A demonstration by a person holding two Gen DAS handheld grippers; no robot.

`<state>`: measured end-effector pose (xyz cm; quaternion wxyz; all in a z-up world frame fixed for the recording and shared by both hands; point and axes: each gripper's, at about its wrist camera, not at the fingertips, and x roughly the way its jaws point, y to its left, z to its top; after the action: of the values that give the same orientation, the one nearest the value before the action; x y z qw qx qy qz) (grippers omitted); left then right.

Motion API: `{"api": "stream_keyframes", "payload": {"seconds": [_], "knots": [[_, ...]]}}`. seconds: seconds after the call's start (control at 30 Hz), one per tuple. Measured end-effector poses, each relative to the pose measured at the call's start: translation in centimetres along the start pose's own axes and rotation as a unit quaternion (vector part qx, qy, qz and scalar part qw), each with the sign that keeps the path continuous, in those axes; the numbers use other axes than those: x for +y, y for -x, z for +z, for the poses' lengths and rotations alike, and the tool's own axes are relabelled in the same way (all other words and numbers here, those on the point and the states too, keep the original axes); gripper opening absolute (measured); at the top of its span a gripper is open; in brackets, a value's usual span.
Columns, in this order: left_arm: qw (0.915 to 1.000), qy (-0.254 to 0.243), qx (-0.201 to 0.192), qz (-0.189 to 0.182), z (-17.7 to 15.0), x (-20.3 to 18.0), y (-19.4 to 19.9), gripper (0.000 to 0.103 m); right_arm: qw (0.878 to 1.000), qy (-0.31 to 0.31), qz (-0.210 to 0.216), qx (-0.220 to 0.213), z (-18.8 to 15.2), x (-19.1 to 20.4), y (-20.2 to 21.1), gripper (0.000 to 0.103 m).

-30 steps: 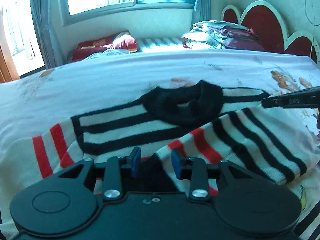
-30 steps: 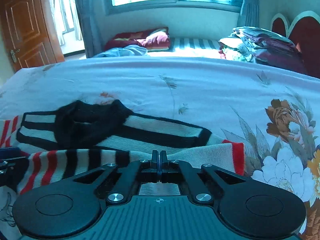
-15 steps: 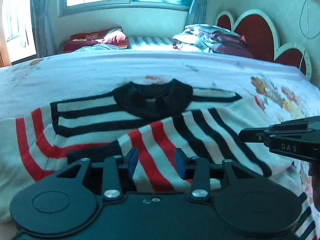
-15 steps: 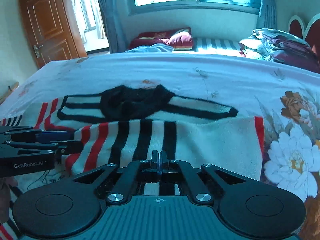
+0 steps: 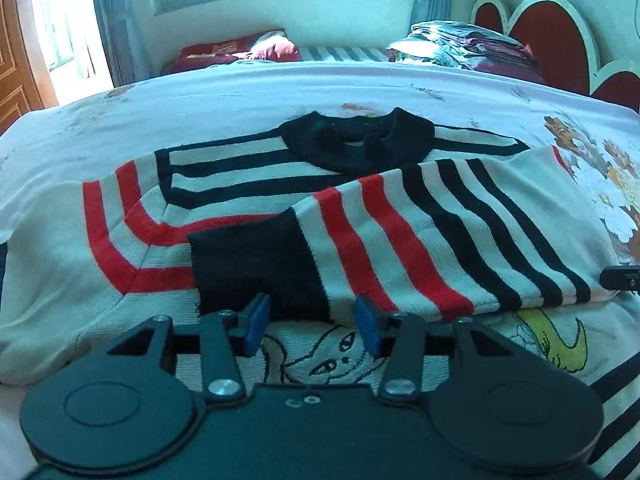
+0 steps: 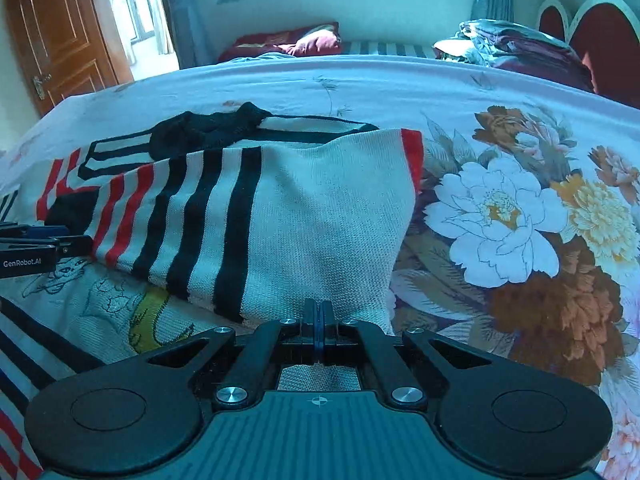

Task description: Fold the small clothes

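A white knit sweater (image 5: 240,168) with black and red stripes and a black collar (image 5: 356,140) lies flat on the bed. One sleeve (image 5: 440,240) is folded across its chest, and the sleeve's black cuff (image 5: 256,268) rests just ahead of my left gripper (image 5: 312,318). That gripper's jaws are opening; the cuff's edge lies between the blue pads (image 5: 256,316) without being pressed. My right gripper (image 6: 318,320) is shut on the sleeve's white upper part (image 6: 328,220). Its tip shows at the right edge of the left wrist view (image 5: 620,278). The left gripper (image 6: 80,240) shows in the right wrist view.
The bed wears a pale floral sheet (image 6: 500,208). Folded bedding (image 5: 468,44) is piled by the red heart-shaped headboard (image 5: 540,24). A red pillow (image 6: 304,42) lies under the window, and a wooden door (image 6: 60,36) stands at the left.
The sleeve was drawn across the sweater's front and now lies flat over it. My left jaws have widened off the cuff. The right gripper pulled back toward the near edge, still shut.
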<state>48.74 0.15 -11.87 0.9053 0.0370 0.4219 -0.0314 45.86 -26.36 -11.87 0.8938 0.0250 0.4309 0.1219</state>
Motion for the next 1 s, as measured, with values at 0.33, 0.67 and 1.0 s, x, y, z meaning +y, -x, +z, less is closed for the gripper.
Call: {"api": "stream_keyframes", "payload": {"seconds": [0.33,0.67,1.0], "knots": [[0.9955,0.008,-0.054,0.078,-1.5,-0.7,6.5,0.101,0.998,0.021,0.019,-0.063,1.1,0.8,4.0,0.017],[0.9781,0.179,-0.063,0.085,-5.5,13.3,9.4,0.046,0.996,0.0,0.015,-0.09,0.7,1.7,5.5,0.027],[0.8867,0.446,-0.088,0.085,-11.8,35.7,9.9,0.059,0.994,-0.068,-0.031,-0.075,1.4,6.4,4.2,0.023]]}}
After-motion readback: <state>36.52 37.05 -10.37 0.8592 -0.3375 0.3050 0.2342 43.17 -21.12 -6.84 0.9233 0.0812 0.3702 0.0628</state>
